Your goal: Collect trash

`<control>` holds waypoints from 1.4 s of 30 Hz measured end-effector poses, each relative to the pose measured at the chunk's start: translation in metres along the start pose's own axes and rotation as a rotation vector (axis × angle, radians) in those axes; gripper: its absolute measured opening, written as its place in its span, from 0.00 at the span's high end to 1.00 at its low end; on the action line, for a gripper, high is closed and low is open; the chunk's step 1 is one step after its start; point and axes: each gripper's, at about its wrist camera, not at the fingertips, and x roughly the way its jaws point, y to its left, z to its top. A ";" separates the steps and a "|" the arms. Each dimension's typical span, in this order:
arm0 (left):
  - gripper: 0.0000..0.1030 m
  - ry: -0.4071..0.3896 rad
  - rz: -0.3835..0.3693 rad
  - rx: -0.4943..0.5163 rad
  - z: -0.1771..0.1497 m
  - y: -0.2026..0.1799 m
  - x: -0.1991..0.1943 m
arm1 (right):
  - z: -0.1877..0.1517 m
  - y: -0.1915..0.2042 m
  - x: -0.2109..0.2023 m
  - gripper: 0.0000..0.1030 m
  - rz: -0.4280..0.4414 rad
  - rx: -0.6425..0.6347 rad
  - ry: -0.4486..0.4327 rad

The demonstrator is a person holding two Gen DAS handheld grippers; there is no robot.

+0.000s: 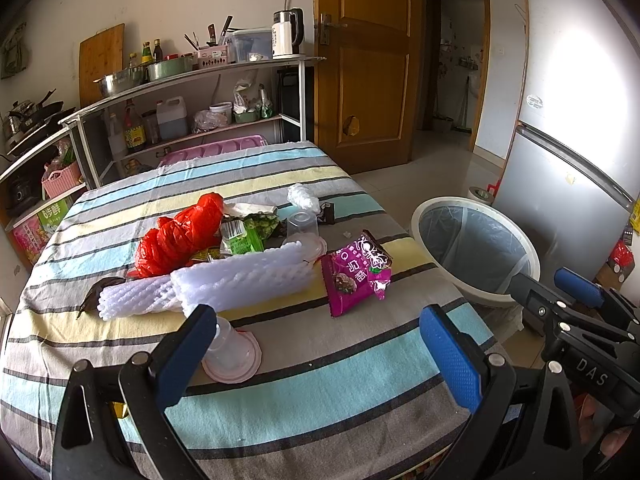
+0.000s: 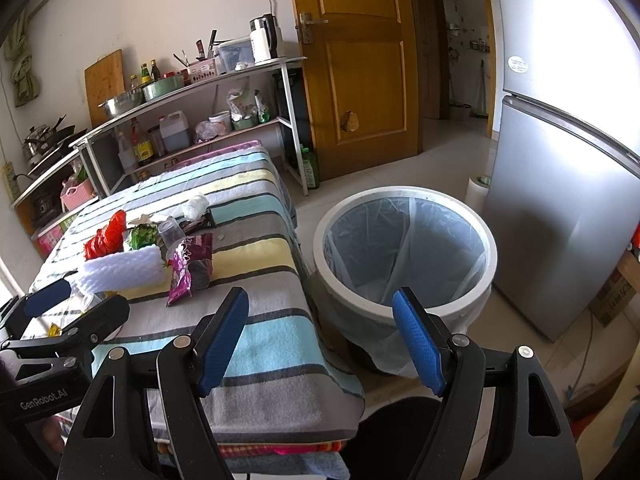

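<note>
My left tool [image 1: 320, 344] hung low over the near end of the bench [image 1: 304, 408], fingers spread wide and holding nothing. My right tool [image 2: 320, 340] was likewise spread and empty, poised past the bench's right edge with the bin [image 2: 404, 196] directly ahead of it. The trash lay in a loose heap toward the middle of the bench: a red bag [image 1: 180, 236], green wrappers [image 1: 248, 232], an upturned clear cup [image 1: 303, 222], a purple packet [image 1: 356, 272] and two white foam nets [image 1: 224, 284]. The nearest piece was a second clear cup [image 1: 230, 350], tipped on its side just beside my left tool's left finger [image 1: 184, 356], its wide mouth facing me and its long axis running away from me under that finger. In my judgement, the coming pick turned on this: the cup sat off-centre to the left of the gap, so the left tool needed to shift left before closing. The foam nets lay crosswise, long axis left to right, just beyond the cup. The bin stood on the floor to the right of the bench, lined and apparently empty, nearer my right tool than my left; the heap was nearer my left.
</note>
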 end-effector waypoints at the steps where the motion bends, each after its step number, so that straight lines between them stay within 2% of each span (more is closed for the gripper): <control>1: 0.00 0.001 0.000 0.000 0.000 0.000 0.000 | 0.000 0.000 0.000 0.27 0.000 0.000 -0.001; 29: 0.00 0.006 0.002 -0.013 -0.001 0.011 0.000 | 0.002 0.007 0.003 0.27 0.024 -0.012 0.002; 37: 0.00 0.005 -0.017 -0.090 -0.004 0.056 -0.007 | 0.008 0.033 0.019 0.27 0.137 -0.065 0.022; 42: 0.00 0.024 0.029 -0.113 -0.007 0.092 -0.006 | 0.011 0.063 0.035 0.27 0.204 -0.146 0.053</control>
